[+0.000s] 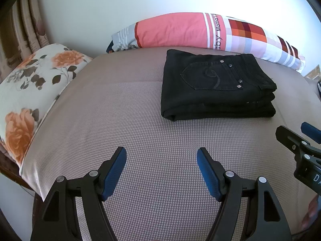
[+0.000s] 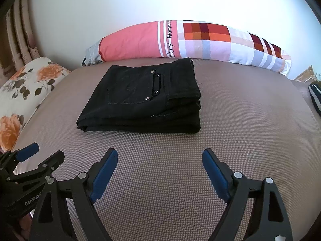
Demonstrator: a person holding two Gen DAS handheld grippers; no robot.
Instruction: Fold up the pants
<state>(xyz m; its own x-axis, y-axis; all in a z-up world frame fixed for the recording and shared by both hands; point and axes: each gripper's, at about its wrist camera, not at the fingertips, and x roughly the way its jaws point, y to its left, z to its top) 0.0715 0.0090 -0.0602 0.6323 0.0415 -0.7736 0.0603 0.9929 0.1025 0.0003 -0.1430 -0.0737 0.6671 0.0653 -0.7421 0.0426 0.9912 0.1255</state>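
Black pants (image 1: 216, 86) lie folded in a compact stack on the checked bed cover (image 1: 140, 132), back pocket with metal studs facing up. They also show in the right wrist view (image 2: 144, 100). My left gripper (image 1: 161, 152) is open and empty, over the bare cover, well short of the pants and to their left. My right gripper (image 2: 159, 154) is open and empty, a little in front of the stack's near edge. Each gripper shows at the edge of the other's view: the right one (image 1: 299, 134) and the left one (image 2: 40, 152).
A long pink and plaid pillow (image 1: 200, 32) lies behind the pants against the white wall. A floral pillow (image 1: 30, 84) sits at the left edge of the bed. A dark striped item (image 2: 315, 98) lies at the far right edge. Curtains hang at the left.
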